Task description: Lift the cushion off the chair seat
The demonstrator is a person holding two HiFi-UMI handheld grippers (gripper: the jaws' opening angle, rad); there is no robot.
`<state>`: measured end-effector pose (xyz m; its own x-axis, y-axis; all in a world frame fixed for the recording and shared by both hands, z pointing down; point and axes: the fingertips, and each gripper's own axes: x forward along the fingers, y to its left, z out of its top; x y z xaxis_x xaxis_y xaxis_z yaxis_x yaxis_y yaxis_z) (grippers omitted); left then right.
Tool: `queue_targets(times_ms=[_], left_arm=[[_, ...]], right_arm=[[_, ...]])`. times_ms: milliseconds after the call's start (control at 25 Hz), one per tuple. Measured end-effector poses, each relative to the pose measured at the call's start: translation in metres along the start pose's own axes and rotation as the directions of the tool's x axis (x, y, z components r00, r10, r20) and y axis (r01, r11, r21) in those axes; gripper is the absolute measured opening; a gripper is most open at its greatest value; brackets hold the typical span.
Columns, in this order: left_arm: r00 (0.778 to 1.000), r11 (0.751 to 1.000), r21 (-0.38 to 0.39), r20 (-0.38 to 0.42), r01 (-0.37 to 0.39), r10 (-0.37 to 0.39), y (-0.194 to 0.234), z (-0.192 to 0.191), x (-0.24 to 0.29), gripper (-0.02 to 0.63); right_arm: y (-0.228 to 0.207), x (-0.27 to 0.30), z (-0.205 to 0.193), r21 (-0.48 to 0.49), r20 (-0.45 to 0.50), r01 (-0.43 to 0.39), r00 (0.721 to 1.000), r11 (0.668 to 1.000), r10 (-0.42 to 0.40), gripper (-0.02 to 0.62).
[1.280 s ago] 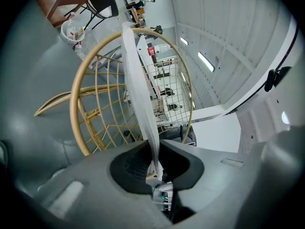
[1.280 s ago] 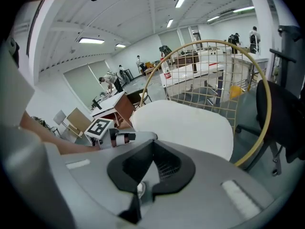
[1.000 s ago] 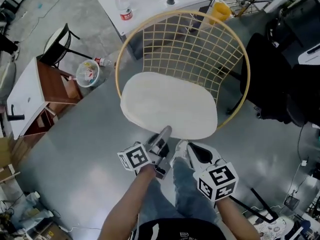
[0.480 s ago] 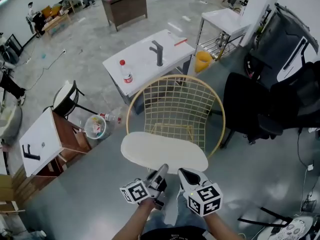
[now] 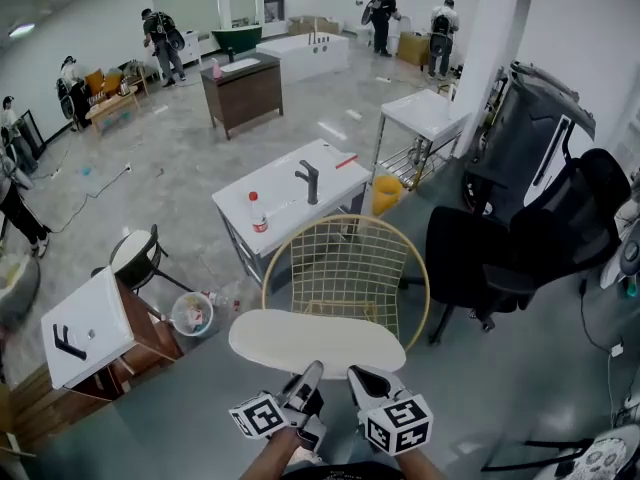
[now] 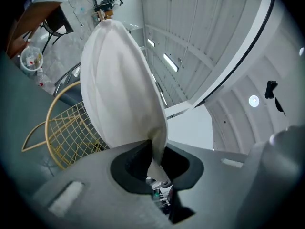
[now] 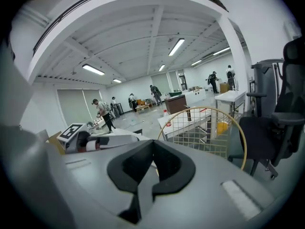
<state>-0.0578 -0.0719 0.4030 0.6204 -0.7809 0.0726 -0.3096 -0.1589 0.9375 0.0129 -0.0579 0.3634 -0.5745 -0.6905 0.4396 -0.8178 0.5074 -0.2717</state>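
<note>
The pale oval cushion (image 5: 318,341) hangs in the air, in front of and above the seat of the gold wire chair (image 5: 345,266). At its near edge my left gripper (image 5: 305,378) is shut, and the left gripper view shows the cushion (image 6: 119,80) rising from a fold pinched in that gripper (image 6: 157,156). My right gripper (image 5: 360,376) meets the same edge just to the right. In the right gripper view its jaws (image 7: 152,147) stand closed with only a pale sliver between them, and the cushion (image 7: 119,137) runs off to the left, with the wire chair (image 7: 205,132) behind.
Behind the chair stands a white table (image 5: 300,193) with a bottle and a black faucet. A black office chair (image 5: 490,258) is at the right. At the left are a wooden side table (image 5: 95,343) and a bin (image 5: 192,313). People stand far back.
Both grippers have risen together, and the cushion has come up off the chair seat with them. The head view has tilted up, so more of the room shows.
</note>
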Motion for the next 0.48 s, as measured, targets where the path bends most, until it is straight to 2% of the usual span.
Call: queue_targets(times_ms=[200, 360, 480], left_arm=[[0.999, 0.998, 0.038, 0.019, 0.041, -0.042, -0.024, 0.015, -0.027, 0.044], [0.999, 0.997, 0.077, 0.040, 0.003, -0.006, -0.038, 0.028, -0.051, 0.043], [0.997, 0.995, 0.102, 0.072, 0.006, -0.013, -0.052, 0.037, -0.065, 0.043]], right_arm=[[0.023, -0.015, 0.016, -0.025, 0.078, 0.022, 0.997, 0.999, -0.020, -0.002], [0.045, -0.021, 0.019, -0.041, 0.114, 0.017, 0.993, 0.999, -0.012, -0.002], [0.062, -0.022, 0.018, -0.079, 0.121, 0.002, 0.993, 0.997, 0.008, -0.002]])
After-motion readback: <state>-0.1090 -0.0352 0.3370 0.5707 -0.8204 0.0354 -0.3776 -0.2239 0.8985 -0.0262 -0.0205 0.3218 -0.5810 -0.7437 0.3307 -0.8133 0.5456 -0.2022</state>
